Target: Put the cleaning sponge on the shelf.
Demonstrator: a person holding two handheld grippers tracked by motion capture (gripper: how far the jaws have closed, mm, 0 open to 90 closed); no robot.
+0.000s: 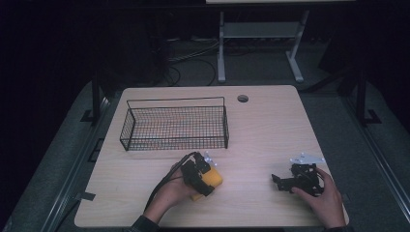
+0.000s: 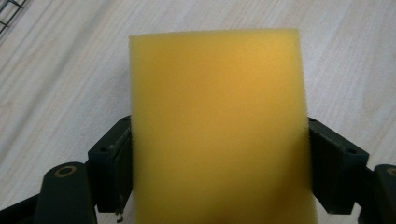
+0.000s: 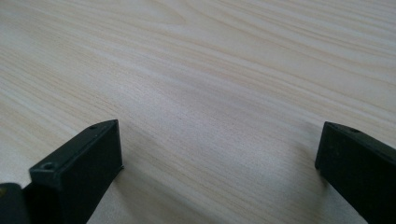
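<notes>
Currently left gripper [image 1: 205,176] sitting over yellow sponge [image 2: 217,126] on table [image 1: 270,125], near front edge, just short of wire basket [image 1: 175,126]. Pads [image 2: 119,154] touching both sponge sides, grip looking light. Right gripper [image 1: 285,181] resting wide, holding nothing. Risk: soft foam compressing, slipping out during lift, or snagging basket rim.

Left gripper [image 1: 205,175] pads clamped, right gripper [image 1: 279,182] jaws spread wide
</notes>
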